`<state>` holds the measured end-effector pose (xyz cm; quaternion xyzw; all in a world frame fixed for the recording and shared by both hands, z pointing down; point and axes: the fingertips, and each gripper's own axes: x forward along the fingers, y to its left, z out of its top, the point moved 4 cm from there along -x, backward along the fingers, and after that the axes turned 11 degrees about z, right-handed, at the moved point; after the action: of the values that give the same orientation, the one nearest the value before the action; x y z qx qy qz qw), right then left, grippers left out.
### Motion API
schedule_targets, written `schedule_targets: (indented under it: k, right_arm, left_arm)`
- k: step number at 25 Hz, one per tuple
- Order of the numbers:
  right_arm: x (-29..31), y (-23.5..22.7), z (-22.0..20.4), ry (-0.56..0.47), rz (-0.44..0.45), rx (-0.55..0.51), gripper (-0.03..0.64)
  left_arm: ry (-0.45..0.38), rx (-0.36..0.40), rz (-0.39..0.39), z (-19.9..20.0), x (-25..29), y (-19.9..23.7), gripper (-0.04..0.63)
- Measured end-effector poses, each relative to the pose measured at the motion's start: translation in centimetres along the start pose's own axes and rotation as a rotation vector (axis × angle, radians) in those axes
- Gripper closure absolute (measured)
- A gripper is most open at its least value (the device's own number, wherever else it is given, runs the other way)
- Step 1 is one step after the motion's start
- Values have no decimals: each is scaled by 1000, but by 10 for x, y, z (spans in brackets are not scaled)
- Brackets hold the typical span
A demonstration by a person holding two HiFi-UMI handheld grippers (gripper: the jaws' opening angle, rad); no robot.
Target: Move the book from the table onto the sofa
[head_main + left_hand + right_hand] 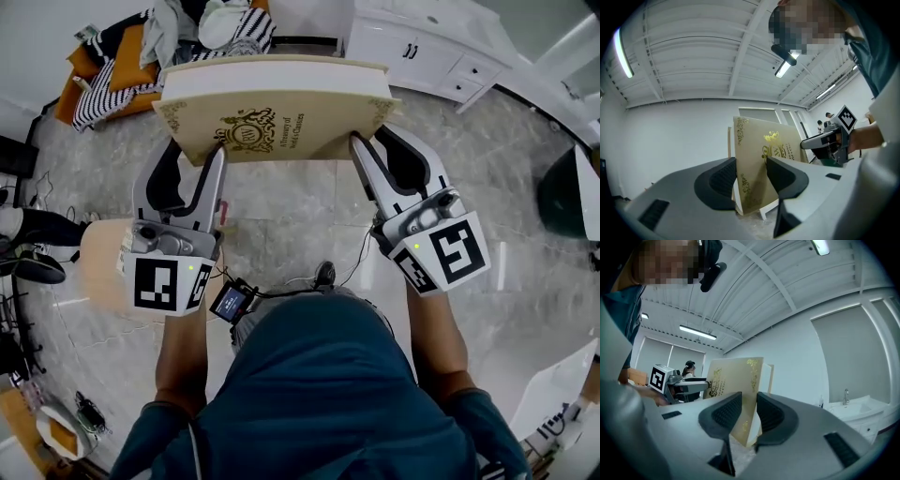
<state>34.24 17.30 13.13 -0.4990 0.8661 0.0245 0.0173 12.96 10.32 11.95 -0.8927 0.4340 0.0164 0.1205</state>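
Note:
A thick cream book with gold ornament on its cover hangs in the air over the marble floor, held flat between both grippers. My left gripper is shut on its near left corner, and my right gripper is shut on its near right corner. In the left gripper view the book stands clamped between the dark pads. The right gripper view shows the book pinched the same way. An orange sofa strewn with clothes lies at the top left, beyond the book.
A small round wooden table stands at the left, beneath my left arm. White cabinets line the top right wall. Cables and gear lie along the left edge. A dark round object sits at the right.

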Motion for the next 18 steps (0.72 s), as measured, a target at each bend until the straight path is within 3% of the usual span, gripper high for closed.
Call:
schedule_targets:
  k: [11,18]
  right_arm:
    - [38,-24,-30,12,80,-3,506]
    - [66,-25,-46,21,52,-24,508]
  left_arm:
    - [23,1,84,-37,14,12,410]
    - [-3,-24,55,-65,31,37,410]
